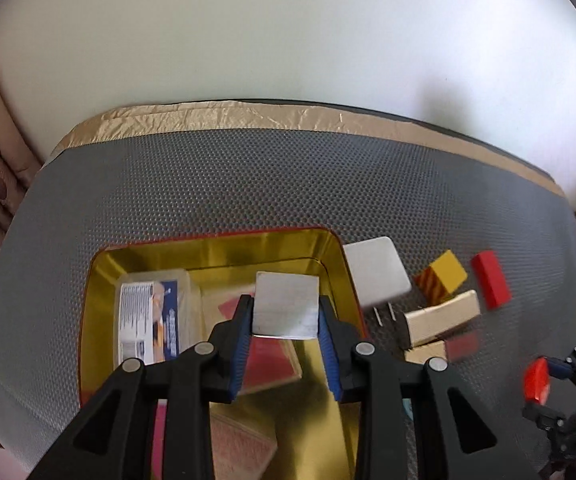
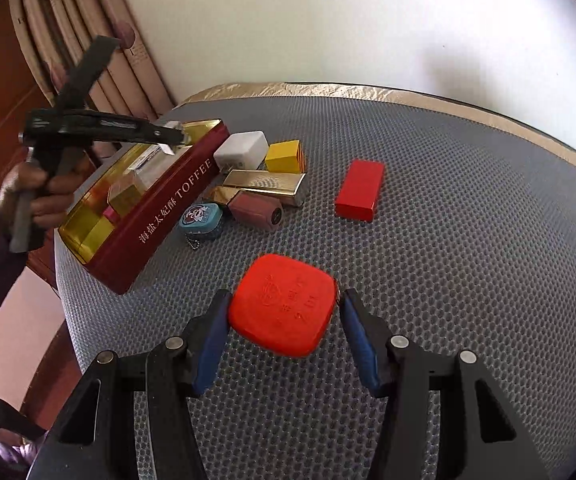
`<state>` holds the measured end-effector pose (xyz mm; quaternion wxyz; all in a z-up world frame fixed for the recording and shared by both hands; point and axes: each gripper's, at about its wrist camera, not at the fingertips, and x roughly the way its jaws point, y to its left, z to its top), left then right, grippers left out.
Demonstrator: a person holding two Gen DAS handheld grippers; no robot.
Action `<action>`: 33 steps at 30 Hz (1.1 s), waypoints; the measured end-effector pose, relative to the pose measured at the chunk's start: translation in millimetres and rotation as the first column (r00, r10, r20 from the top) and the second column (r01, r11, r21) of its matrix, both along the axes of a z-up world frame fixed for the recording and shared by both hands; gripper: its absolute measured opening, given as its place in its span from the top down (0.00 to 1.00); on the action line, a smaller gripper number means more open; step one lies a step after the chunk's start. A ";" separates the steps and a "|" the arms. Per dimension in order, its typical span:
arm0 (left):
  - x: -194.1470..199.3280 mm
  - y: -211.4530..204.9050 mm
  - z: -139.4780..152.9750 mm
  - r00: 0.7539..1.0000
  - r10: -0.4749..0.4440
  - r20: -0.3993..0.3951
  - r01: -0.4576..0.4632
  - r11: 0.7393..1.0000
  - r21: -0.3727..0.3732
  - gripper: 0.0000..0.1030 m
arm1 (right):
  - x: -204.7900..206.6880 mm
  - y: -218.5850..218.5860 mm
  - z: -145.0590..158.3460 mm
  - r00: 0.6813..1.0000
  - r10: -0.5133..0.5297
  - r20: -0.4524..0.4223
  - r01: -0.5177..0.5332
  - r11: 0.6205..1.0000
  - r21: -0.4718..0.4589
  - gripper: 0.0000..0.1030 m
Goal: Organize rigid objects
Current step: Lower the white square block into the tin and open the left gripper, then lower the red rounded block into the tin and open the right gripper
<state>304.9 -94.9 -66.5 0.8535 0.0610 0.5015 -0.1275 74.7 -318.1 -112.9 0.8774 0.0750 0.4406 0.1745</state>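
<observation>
My left gripper (image 1: 286, 307) is shut on a silver square block (image 1: 286, 304) and holds it above the open red toffee tin (image 1: 338, 256) with its gold inside. The tin (image 2: 159, 216) holds a clear labelled box (image 1: 149, 320) and several flat red and wooden pieces. My right gripper (image 2: 285, 308) is shut on an orange-red rounded square case (image 2: 283, 304), just over the mat; it also shows in the left wrist view (image 1: 538, 380). The left gripper (image 2: 167, 136) appears over the tin in the right wrist view.
Beside the tin on the grey mat (image 2: 448, 240) lie a white plug charger (image 2: 241, 148), a yellow block (image 2: 285, 156), a red block (image 2: 360, 190), a gold bar (image 2: 263, 184), a pink cylinder (image 2: 255, 208) and a blue keychain case (image 2: 201, 218). Curtains hang left.
</observation>
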 end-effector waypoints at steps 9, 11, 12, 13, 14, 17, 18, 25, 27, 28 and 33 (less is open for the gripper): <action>8.2 0.5 -9.2 1.000 -0.001 -0.011 0.002 1.000 0.022 0.68 | -0.8 1.5 3.6 1.000 -0.010 0.000 0.010 1.000 0.001 0.50; 10.1 0.9 -8.3 1.000 -0.004 -0.006 0.004 1.000 0.027 0.63 | -1.7 1.1 4.5 1.000 -0.011 0.000 0.011 1.000 0.006 0.50; 10.3 0.4 -7.5 1.000 -0.001 0.001 0.001 0.999 0.043 0.60 | -1.7 1.4 4.8 1.000 -0.011 0.000 0.011 1.000 0.008 0.50; 10.5 0.8 -6.9 1.000 0.004 0.004 -0.004 0.999 0.054 0.60 | -1.8 1.4 5.0 1.000 -0.011 0.000 0.011 1.000 0.008 0.50; 9.8 1.6 -5.2 1.000 0.007 0.009 -0.007 0.999 0.054 0.59 | -2.5 1.8 5.9 1.000 -0.012 0.002 0.012 1.000 0.008 0.50; 4.3 5.3 3.4 1.000 0.010 0.027 -0.011 1.000 0.028 0.54 | -3.8 2.9 9.9 1.000 -0.010 0.008 0.010 1.000 0.011 0.50; 3.6 6.2 6.1 0.999 0.006 0.035 -0.007 1.000 0.026 0.50 | -4.2 3.3 11.5 1.000 -0.010 0.011 0.010 1.000 0.010 0.50; -13.6 37.6 39.0 0.991 0.110 0.081 -0.101 0.989 -0.108 0.50 | -4.5 14.9 29.1 0.999 0.002 0.039 -0.003 1.000 0.010 0.50; -33.9 50.8 48.4 0.982 0.166 0.095 -0.155 0.981 -0.116 0.50 | -1.4 23.1 40.0 0.998 0.018 0.058 -0.019 1.000 0.018 0.50; -44.6 56.3 50.4 0.977 0.189 0.097 -0.178 0.978 -0.109 0.50 | 1.6 30.1 47.2 0.997 0.033 0.071 -0.034 0.999 0.021 0.50; -124.8 91.1 42.5 0.950 0.309 0.046 -0.302 0.946 -0.114 0.49 | 20.2 70.5 72.5 0.987 0.117 0.110 -0.122 0.992 0.044 0.50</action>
